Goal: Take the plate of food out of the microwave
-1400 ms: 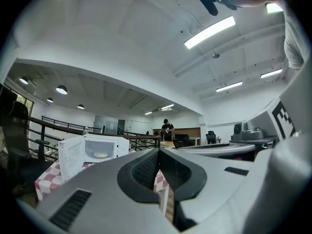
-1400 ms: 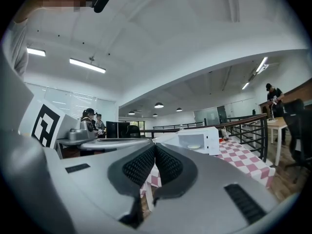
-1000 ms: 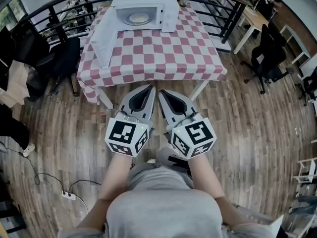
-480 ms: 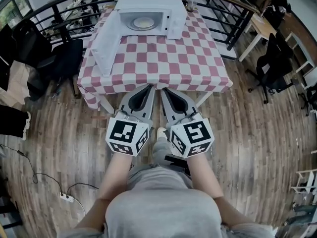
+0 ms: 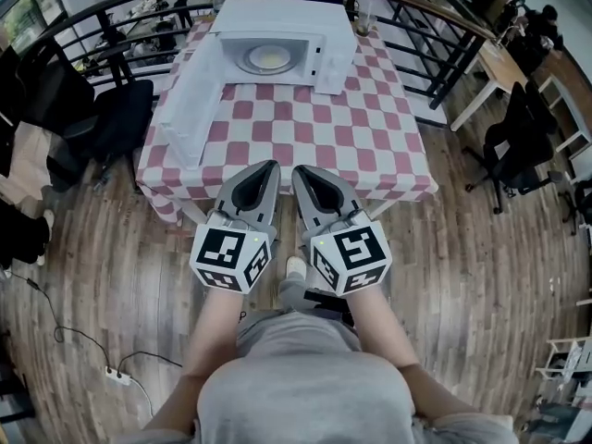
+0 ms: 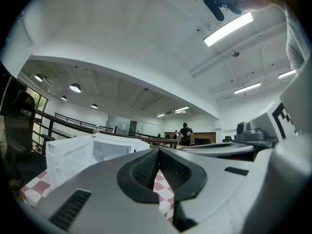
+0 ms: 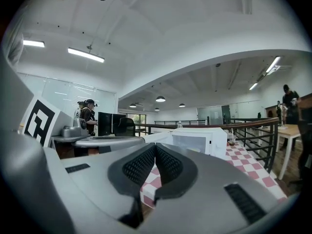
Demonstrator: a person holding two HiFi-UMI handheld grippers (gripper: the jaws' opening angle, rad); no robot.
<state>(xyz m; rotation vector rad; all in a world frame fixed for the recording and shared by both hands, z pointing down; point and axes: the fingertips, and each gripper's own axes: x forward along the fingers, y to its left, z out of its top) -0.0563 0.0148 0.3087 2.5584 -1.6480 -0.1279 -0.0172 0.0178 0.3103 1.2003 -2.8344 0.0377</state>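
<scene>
A white microwave point(image 5: 277, 30) stands at the far end of a red-and-white checked table point(image 5: 305, 128), its door point(image 5: 190, 100) swung wide open to the left. Inside it lies a plate of food point(image 5: 268, 59). My left gripper point(image 5: 266, 169) and right gripper point(image 5: 302, 172) are side by side over the table's near edge, both shut with nothing between the jaws. The microwave point(image 6: 92, 152) also shows in the left gripper view and the microwave point(image 7: 195, 141) in the right gripper view, well beyond the jaws.
A black railing point(image 5: 435, 35) runs behind and right of the table. Black office chairs point(image 5: 102, 128) stand left of the table, and another chair point(image 5: 518, 151) at the right near a desk. A glass point(image 5: 363, 17) stands by the microwave. A power strip point(image 5: 113, 374) lies on the wooden floor.
The table and microwave have come nearer in the head view. Both grippers now reach over the table's near edge, still shut and side by side.
</scene>
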